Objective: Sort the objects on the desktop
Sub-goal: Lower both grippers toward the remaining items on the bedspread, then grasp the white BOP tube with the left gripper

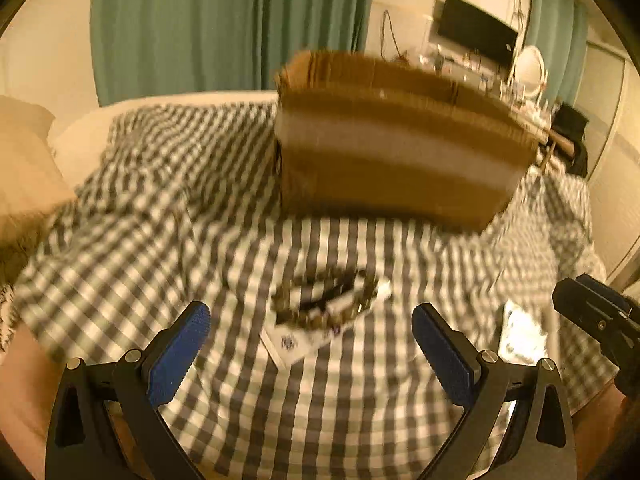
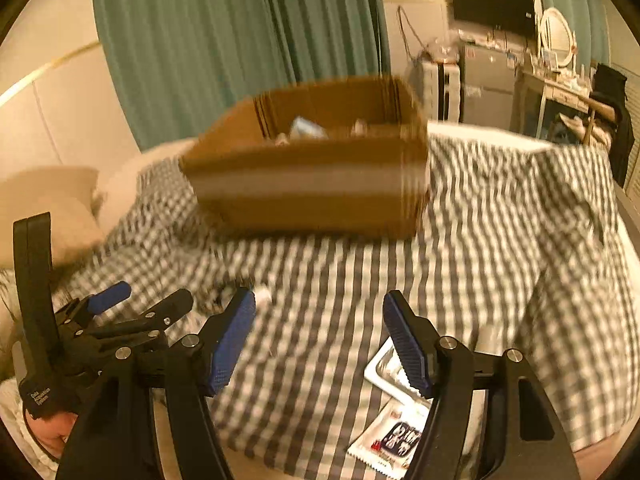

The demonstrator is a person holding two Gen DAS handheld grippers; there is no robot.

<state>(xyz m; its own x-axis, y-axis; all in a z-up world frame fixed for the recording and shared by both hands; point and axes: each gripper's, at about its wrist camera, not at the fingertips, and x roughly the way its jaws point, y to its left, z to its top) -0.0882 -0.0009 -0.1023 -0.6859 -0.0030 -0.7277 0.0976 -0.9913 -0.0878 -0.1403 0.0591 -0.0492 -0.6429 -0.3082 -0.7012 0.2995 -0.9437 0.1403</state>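
A brown cardboard box (image 1: 396, 148) stands on the checked cloth; in the right wrist view the box (image 2: 312, 184) is open-topped with a few small items inside. In the left wrist view a bead bracelet (image 1: 326, 300) lies on a small white card (image 1: 292, 344), just ahead of my open, empty left gripper (image 1: 310, 340). My right gripper (image 2: 318, 340) is open and empty above the cloth. A shiny blister pack (image 2: 390, 368) and a white printed sachet (image 2: 396, 440) lie by its right finger. The left gripper also shows at the left edge of the right wrist view (image 2: 140, 312).
A grey-and-white checked cloth (image 1: 200, 216) covers the bed. A beige pillow (image 1: 24, 160) lies at the left. Green curtains (image 1: 224, 24) hang behind. A desk with a monitor (image 1: 476, 32) and a round mirror stands at the far right. Both views are motion-blurred.
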